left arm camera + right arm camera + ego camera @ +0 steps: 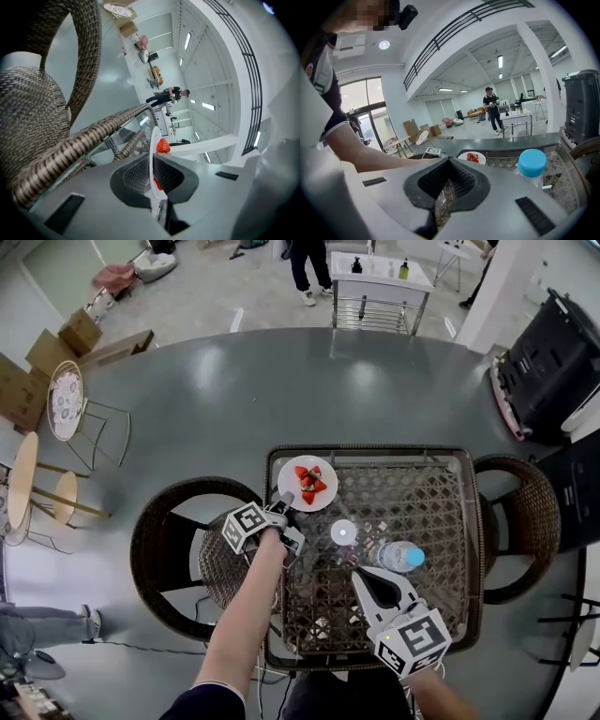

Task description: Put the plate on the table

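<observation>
The left gripper [286, 514] was clamped on the near rim of the round white plate [324, 500] of red strawberries [308, 482]; the plate sat at the far left corner of the glass-topped wicker surface [422, 502]; the right gripper [367, 577] hovered over the surface's near side, jaws nearly together and empty, beside a clear blue-capped plastic bottle [398, 556].

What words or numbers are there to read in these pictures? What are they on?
No text can be read in any view.
Left cube, right cube: black-and-white square patterns only, no letters or numbers.
Bottle: no print can be made out on it.
Boxes: too small to show any print.
</observation>
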